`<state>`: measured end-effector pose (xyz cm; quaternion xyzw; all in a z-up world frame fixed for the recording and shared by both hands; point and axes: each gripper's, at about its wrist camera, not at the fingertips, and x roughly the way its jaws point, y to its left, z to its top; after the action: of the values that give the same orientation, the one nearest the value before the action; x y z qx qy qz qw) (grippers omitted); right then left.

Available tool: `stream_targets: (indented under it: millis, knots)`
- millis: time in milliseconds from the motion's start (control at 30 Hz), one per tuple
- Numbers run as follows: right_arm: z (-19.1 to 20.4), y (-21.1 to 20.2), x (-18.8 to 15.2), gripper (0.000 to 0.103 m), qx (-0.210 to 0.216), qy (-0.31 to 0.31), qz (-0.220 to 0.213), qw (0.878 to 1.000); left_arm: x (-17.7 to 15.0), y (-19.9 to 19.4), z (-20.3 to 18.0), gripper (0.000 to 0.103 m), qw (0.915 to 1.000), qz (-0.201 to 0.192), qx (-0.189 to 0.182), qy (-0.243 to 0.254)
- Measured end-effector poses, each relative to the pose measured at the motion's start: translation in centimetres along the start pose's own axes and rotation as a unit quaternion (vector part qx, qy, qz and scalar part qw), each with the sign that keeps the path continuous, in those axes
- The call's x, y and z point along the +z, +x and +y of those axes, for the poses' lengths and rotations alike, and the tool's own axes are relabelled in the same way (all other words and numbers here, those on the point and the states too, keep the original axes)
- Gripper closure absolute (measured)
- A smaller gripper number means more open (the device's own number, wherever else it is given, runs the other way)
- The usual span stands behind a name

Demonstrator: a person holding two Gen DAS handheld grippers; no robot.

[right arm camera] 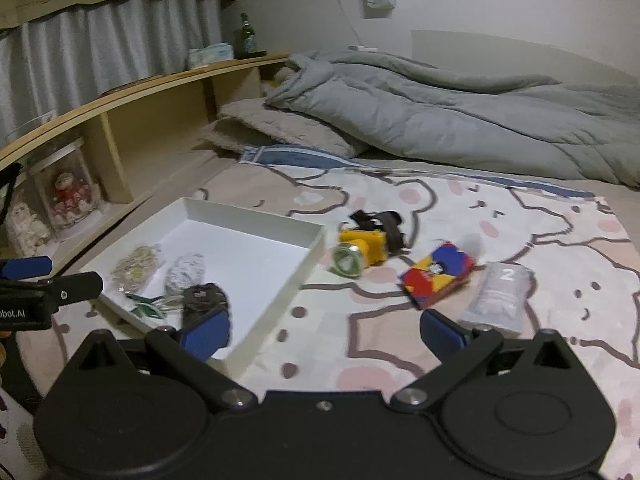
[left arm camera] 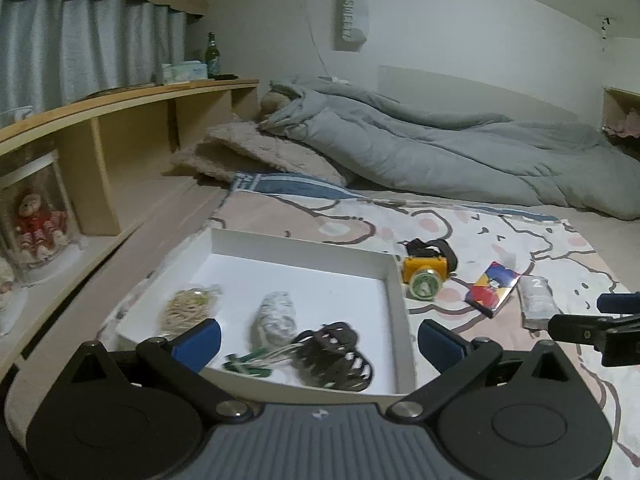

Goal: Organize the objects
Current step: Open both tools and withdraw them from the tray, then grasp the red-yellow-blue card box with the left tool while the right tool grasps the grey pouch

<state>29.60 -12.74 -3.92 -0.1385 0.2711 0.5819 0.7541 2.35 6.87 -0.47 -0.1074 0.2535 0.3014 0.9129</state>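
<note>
A white tray (left arm camera: 394, 280) (right arm camera: 312, 248) lies on the bed sheet. It holds a bag of rubber bands (left arm camera: 188, 308) (right arm camera: 134, 266), a silvery packet (left arm camera: 276, 316) (right arm camera: 186, 272), a dark hair claw (left arm camera: 332, 354) (right arm camera: 204, 300) and green-tipped picks (left arm camera: 248, 362) (right arm camera: 146, 306). Right of the tray lie a yellow headlamp (left arm camera: 424, 276) (right arm camera: 362, 254), a colourful card box (left arm camera: 492, 288) (right arm camera: 438, 274) and a clear packet marked 2 (left arm camera: 536, 300) (right arm camera: 498, 296). My left gripper (left arm camera: 318, 346) is open over the tray's near edge. My right gripper (right arm camera: 324, 338) is open and empty above the sheet.
A grey duvet (left arm camera: 420, 148) (right arm camera: 440, 108) and a pillow (left arm camera: 260, 152) lie at the back of the bed. A wooden shelf (left arm camera: 120, 120) (right arm camera: 140, 120) runs along the left with dolls (left arm camera: 38, 228) and a green bottle (left arm camera: 212, 56).
</note>
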Motion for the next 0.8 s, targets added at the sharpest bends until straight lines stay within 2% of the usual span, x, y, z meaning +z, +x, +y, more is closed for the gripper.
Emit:
stream_targets:
  millis: [333, 533, 800]
  knots:
    - [-6.4, 0.0, -0.7, 0.0, -0.045, 0.036, -0.004, 0.998, 0.4, 3.7, -5.6, 0.0, 0.9992, 0.002, -0.037, 0.016]
    - [-10.1, 0.5, -1.1, 0.0, -0.071, 0.051, 0.0, 0.996, 0.8, 6.4, -8.9, 0.0, 0.9968, 0.004, -0.078, 0.018]
    - [-14.8, 3.0, -1.8, 0.0, -0.095, 0.094, 0.011, 0.991, 1.4, 10.7, -13.3, 0.0, 0.9863, 0.022, -0.14, 0.085]
